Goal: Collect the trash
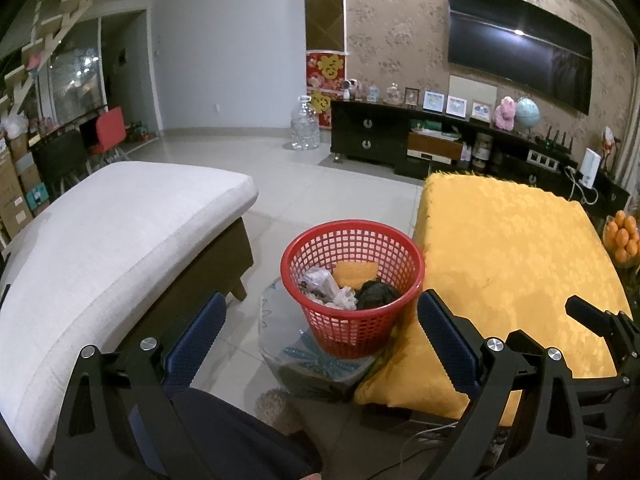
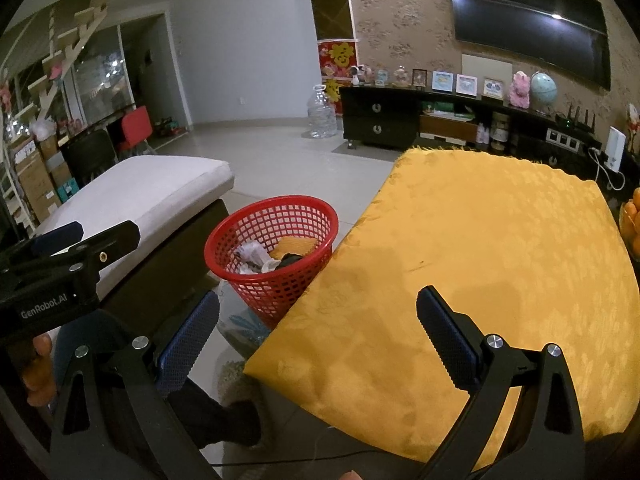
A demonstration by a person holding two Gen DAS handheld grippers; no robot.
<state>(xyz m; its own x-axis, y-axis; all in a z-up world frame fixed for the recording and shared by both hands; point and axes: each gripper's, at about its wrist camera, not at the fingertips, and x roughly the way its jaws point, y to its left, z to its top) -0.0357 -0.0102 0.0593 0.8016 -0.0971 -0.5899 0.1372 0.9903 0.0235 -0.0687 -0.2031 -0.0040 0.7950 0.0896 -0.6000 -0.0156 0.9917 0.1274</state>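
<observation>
Trash (image 1: 347, 286) lies in one red mesh wastebasket (image 1: 352, 320) on the floor, beside the near-left corner of one yellow-covered table (image 1: 520, 256): white crumpled pieces, one yellow piece, one black piece. Left gripper (image 1: 320, 340) and right gripper (image 2: 316, 332): jaws wide, empty. One sofa cushion (image 1: 100, 240) lies left.

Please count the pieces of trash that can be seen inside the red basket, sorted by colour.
White crumpled pieces: 2
Yellow piece: 1
Black crumpled piece: 1
Total: 4 visible in the red basket; more may lie hidden underneath.
</observation>
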